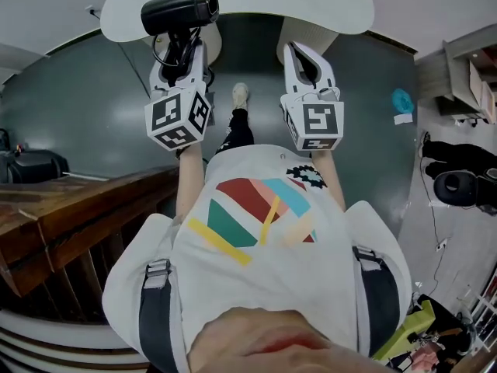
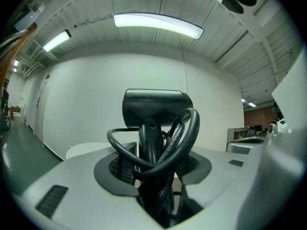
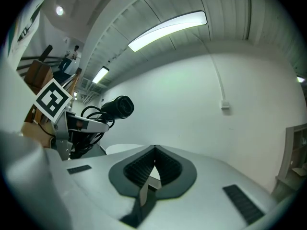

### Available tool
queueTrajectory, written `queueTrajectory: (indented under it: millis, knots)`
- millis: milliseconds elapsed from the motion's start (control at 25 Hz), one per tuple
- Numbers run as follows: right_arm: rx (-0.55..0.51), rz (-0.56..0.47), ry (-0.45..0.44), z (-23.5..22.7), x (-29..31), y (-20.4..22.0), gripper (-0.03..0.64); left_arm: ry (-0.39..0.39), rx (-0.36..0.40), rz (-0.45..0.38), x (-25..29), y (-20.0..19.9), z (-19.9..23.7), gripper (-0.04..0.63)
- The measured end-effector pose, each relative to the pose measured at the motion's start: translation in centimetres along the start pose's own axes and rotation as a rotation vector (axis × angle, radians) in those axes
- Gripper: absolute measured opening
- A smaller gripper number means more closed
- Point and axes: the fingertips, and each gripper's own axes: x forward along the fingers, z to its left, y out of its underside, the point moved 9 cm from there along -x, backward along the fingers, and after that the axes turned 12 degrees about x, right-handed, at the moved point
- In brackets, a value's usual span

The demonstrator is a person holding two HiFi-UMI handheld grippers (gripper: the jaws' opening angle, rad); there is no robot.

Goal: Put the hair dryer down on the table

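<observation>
At eleven o'clock, left gripper (image 1: 182, 53) clamps hair dryer (image 1: 180, 10) near table (image 1: 326, 2); right gripper (image 1: 304, 59) closed, empty. Looped cord (image 2: 189, 133) may snag on release.

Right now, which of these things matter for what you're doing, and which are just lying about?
In the job: hair dryer; left gripper, clamped on its handle; white table ahead.
Lying about: right gripper, shut and empty; wooden structure; teal thing on the floor.
</observation>
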Motion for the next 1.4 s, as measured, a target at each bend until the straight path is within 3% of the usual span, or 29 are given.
queueTrajectory:
  millis: [320, 640, 1400]
  knots:
    - [-0.004, 0.008, -0.039, 0.9, 7.2, -0.3, 0.011, 0.012, -0.008, 0.029, 5.5, 0.7, 3.2, 0.222]
    - [0.009, -0.009, -0.015, 0.1, 15.1, -2.3, 0.011, 0.055, 0.009, 0.023, 12.4, -0.9, 6.4, 0.222]
    - [0.044, 0.051, 0.046, -7.2, 38.7, -3.9, 0.011, 0.182, -0.016, 0.057, 37.6, -1.0, 12.6, 0.222]
